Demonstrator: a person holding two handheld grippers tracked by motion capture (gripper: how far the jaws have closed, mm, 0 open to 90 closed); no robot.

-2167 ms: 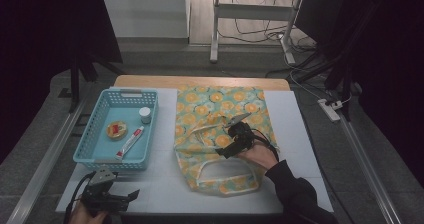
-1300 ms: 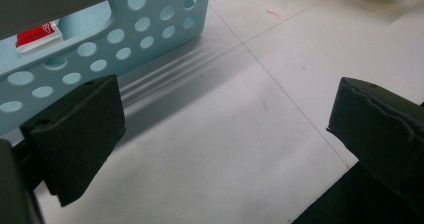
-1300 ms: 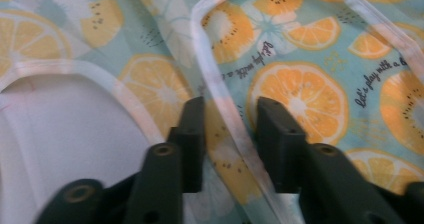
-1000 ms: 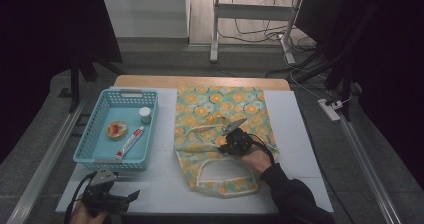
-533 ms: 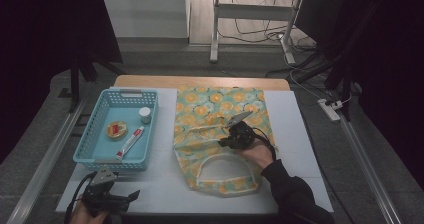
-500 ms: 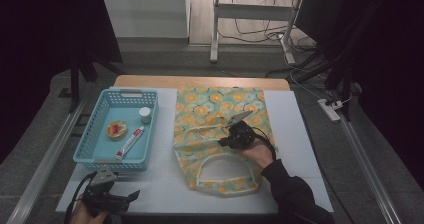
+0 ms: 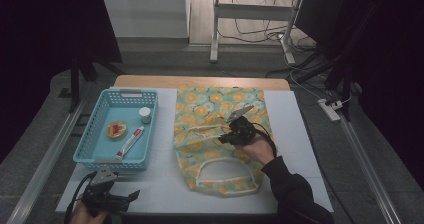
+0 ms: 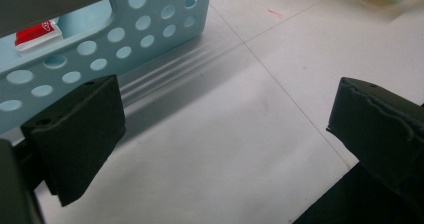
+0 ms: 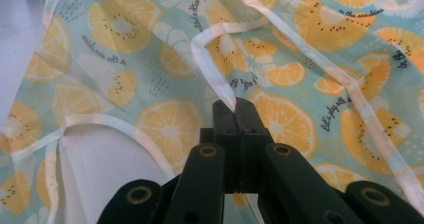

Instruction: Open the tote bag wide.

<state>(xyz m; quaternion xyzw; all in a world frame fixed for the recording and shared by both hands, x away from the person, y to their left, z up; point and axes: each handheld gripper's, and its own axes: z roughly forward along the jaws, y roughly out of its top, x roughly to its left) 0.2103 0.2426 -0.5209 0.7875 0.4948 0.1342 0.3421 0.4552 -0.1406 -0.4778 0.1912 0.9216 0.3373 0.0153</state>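
Observation:
A fruit-print tote bag [image 7: 215,129] lies flat on the white table, its mouth toward the person. My right gripper [image 7: 223,136] rests over the bag's middle, shut on the bag's cream handle strap [image 9: 212,76], which runs up from between the closed jaws. The strap [image 7: 200,130] loops out to the left of the gripper, lifted off the cloth. The second handle [image 7: 222,165] lies flat near the front edge. My left gripper [image 7: 131,196] sits low at the table's front left, open, with bare table between its pads [image 8: 80,134].
A light blue perforated basket [image 7: 95,149] stands at the left, holding a small white jar [image 7: 145,115], a round tin [image 7: 116,130] and a toothpaste tube [image 7: 130,142]. Its wall [image 8: 100,39] is just ahead of my left gripper. A power strip [image 7: 330,109] lies on the floor, right.
My right gripper has shifted slightly back and forth over the bag's middle, holding the handle strap and pulling it up off the cloth. The left gripper has stayed still.

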